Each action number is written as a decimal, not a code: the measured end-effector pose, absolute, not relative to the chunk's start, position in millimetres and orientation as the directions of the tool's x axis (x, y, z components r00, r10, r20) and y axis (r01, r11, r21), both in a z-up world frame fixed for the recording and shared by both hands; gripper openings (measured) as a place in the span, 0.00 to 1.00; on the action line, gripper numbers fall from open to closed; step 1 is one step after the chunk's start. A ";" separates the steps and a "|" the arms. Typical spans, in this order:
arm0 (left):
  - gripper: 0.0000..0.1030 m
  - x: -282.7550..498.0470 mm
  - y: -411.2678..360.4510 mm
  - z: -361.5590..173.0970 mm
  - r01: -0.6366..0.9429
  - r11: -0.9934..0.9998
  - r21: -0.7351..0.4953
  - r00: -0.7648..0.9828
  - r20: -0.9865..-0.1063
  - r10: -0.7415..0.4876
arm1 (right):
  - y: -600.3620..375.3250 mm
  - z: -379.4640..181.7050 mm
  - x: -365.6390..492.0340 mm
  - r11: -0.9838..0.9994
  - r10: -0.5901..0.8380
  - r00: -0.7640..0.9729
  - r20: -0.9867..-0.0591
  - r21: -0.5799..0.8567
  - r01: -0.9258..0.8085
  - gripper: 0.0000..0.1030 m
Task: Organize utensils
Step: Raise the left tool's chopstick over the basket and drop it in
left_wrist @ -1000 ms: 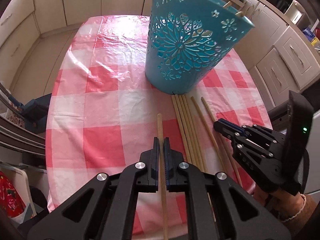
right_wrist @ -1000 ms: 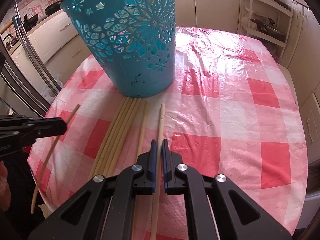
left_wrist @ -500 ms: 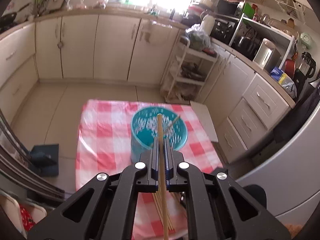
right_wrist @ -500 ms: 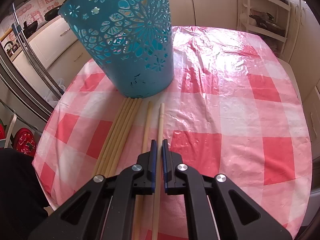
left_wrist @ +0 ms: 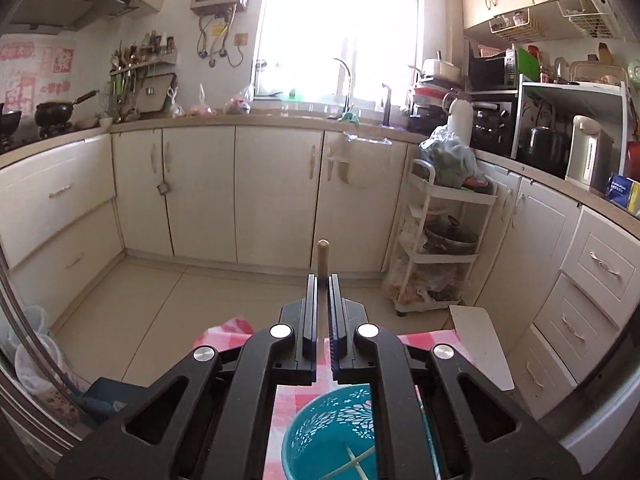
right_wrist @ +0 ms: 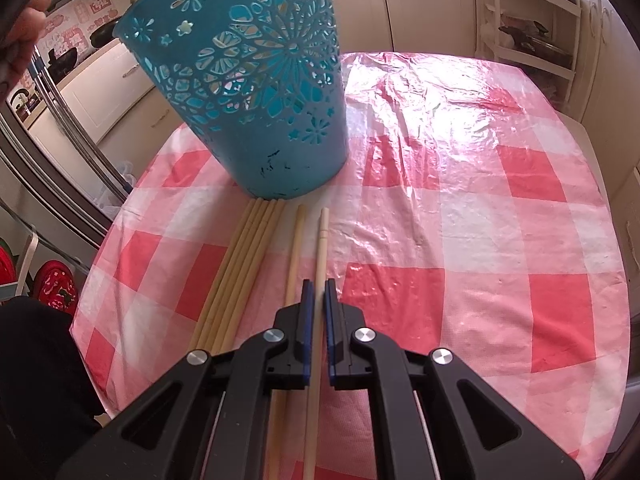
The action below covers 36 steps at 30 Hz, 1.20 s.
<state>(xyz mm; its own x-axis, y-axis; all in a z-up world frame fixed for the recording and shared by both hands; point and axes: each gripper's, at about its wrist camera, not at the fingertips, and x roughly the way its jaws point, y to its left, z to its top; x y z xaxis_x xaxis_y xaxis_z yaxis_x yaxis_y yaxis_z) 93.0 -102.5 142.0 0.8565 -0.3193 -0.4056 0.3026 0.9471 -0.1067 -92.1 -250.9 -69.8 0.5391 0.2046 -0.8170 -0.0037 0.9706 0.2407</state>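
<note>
My left gripper (left_wrist: 322, 280) is shut on a wooden chopstick (left_wrist: 322, 258), held high over the teal cut-out basket (left_wrist: 332, 440), whose open mouth shows below with chopsticks lying inside. In the right wrist view the same basket (right_wrist: 256, 92) stands on the red-and-white checked tablecloth (right_wrist: 460, 208). My right gripper (right_wrist: 316, 286) sits low over the table, shut on another chopstick (right_wrist: 322, 240). A single chopstick (right_wrist: 296, 248) lies just left of it, and a bundle of several chopsticks (right_wrist: 240, 268) lies further left, tips against the basket's base.
Cream kitchen cabinets (left_wrist: 276, 196) and a white shelf trolley (left_wrist: 436, 248) stand beyond the table. A person's hand (right_wrist: 28, 36) shows at the upper left of the right wrist view. Red bags (right_wrist: 52, 288) sit on the floor left of the table.
My left gripper rose from the table with its chopstick and tilted up, now above the basket's mouth. The right gripper stayed in place, shut on its chopstick.
</note>
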 end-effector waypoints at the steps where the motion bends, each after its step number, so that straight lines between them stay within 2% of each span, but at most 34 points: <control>1: 0.05 96.7 -103.2 133.4 0.299 0.948 -0.108 0.850 -0.421 -0.316 | -251.3 -69.9 -91.9 0.970 0.208 0.539 -0.816 0.245 -0.004 0.06; 5: 0.05 101.7 -97.7 107.7 0.298 0.944 -0.141 0.822 -0.465 -0.328 | -252.2 -70.0 -90.8 0.967 0.216 0.539 -0.814 0.254 -0.002 0.06; 10: 0.05 95.8 -77.0 100.5 0.283 0.944 -0.173 0.825 -0.457 -0.331 | -252.7 -69.7 -90.9 0.967 0.216 0.539 -0.814 0.255 -0.003 0.06; 17: 0.04 82.5 -54.9 123.8 0.291 0.933 -0.211 0.838 -0.414 -0.355 | -251.3 -69.0 -91.0 0.968 0.211 0.541 -0.814 0.249 -0.004 0.06; 21: 0.04 70.0 -49.7 150.2 0.315 0.920 -0.234 0.851 -0.360 -0.383 | -250.2 -68.7 -90.9 0.970 0.208 0.542 -0.814 0.244 -0.005 0.06; 26: 0.04 54.7 -61.2 168.3 0.363 0.907 -0.213 0.845 -0.334 -0.417 | -250.3 -68.8 -91.6 0.969 0.209 0.543 -0.814 0.245 -0.006 0.06; 30: 0.05 51.4 -79.1 148.7 0.382 0.909 -0.165 0.824 -0.385 -0.416 | -250.0 -68.7 -91.7 0.969 0.210 0.543 -0.813 0.246 -0.006 0.06; 36: 0.05 63.0 -96.6 94.6 0.374 0.919 -0.123 0.764 -0.521 -0.381 | -249.4 -68.3 -92.1 0.969 0.210 0.542 -0.814 0.245 -0.008 0.06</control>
<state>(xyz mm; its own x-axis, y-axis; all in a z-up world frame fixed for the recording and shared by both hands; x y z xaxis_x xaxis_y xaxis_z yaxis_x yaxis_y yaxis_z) 63.0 -96.6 94.6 0.7638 -0.3807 -0.5212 0.3744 0.9191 -0.1228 -92.1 -249.4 -68.3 0.5415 0.2103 -0.8140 -0.0083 0.9695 0.2450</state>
